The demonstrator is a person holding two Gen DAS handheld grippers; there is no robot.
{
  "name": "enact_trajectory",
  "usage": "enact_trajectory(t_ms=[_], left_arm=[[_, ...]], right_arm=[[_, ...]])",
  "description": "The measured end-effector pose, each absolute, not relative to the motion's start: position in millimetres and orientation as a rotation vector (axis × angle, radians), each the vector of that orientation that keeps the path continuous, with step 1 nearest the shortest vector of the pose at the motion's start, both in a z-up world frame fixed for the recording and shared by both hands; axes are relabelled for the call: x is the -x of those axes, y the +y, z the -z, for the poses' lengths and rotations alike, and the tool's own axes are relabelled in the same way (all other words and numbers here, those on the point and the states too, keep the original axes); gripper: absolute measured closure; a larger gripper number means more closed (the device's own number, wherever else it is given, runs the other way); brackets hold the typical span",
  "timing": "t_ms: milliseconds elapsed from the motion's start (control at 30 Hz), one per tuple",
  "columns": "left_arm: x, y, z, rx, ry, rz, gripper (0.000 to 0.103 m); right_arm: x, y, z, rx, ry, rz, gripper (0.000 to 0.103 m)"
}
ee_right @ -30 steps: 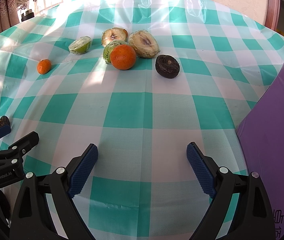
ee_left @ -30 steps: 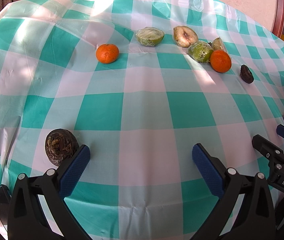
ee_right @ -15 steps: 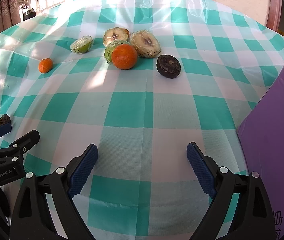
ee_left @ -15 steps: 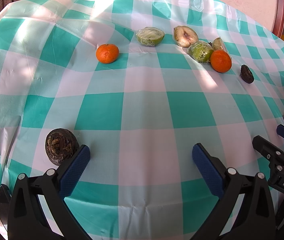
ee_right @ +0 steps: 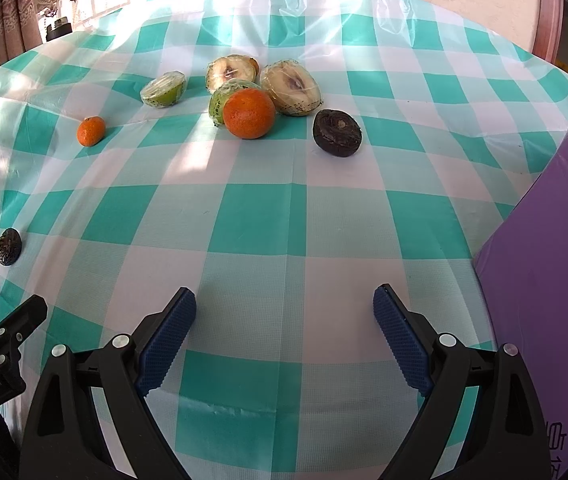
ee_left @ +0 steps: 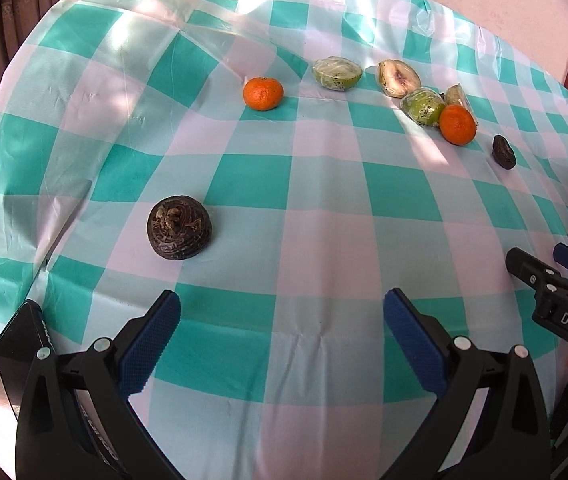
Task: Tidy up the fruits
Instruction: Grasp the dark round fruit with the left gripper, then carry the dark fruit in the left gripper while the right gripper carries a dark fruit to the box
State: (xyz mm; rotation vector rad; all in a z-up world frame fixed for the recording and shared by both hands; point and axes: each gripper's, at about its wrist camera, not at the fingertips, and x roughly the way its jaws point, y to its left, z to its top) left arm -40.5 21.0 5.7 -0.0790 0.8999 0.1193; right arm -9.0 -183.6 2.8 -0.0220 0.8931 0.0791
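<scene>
Fruits lie scattered on a green-and-white checked tablecloth (ee_left: pixel 324 208). A dark wrinkled fruit (ee_left: pixel 178 227) sits just ahead and left of my open left gripper (ee_left: pixel 281 312), which holds nothing. Farther off are a small orange (ee_left: pixel 263 93), a wrapped green half (ee_left: pixel 336 74), a cut pale half (ee_left: pixel 398 79), a wrapped green fruit (ee_left: pixel 423 106), a larger orange (ee_left: pixel 457 124) and a second dark fruit (ee_left: pixel 503 153). My right gripper (ee_right: pixel 284 308) is open and empty, well short of the large orange (ee_right: pixel 248 113), the dark fruit (ee_right: pixel 337 133) and the cut halves (ee_right: pixel 291 87).
A purple board (ee_right: pixel 548 264) lies at the right side of the table. Curtains and a window (ee_right: pixel 63 8) stand behind the far left edge. Each gripper shows at the edge of the other's view.
The left gripper has pulled back and swung left, so the near dark fruit now lies clear ahead of its left finger. The right gripper barely moved.
</scene>
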Motion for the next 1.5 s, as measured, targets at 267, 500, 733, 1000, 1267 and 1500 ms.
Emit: enact_trajectory(t_ms=[267, 500, 733, 1000, 1267, 1500], left_arm=[[2.8, 74.5, -10.7, 0.169, 0.906, -0.166, 0.038], [6.0, 47.3, -10.9, 0.132, 0.875, -0.105, 0.064], [4.1, 13.0, -10.7, 0.162, 0.85, -0.028, 0.064], [3.7, 19.8, -8.6, 0.224, 0.846, 0.001, 0.064], [3.7, 18.0, -8.4, 0.209, 0.848, -0.007, 0.064], [3.0, 16.5, -8.2, 0.194, 0.851, -0.013, 0.064]], right_arm=[[9.1, -183.4, -3.0, 0.022, 0.893, -0.079, 0.016], [2.9, -184.5, -3.5, 0.025, 0.894, -0.08, 0.016], [-49.4, -207.5, -7.2, -0.071, 0.894, -0.005, 0.017], [-109.9, -213.9, -7.9, -0.045, 0.884, 0.036, 0.031], [-106.1, -217.7, -8.4, -0.086, 0.851, 0.017, 0.065], [-69.5, -218.2, -13.3, -0.175, 0.792, -0.101, 0.065]])
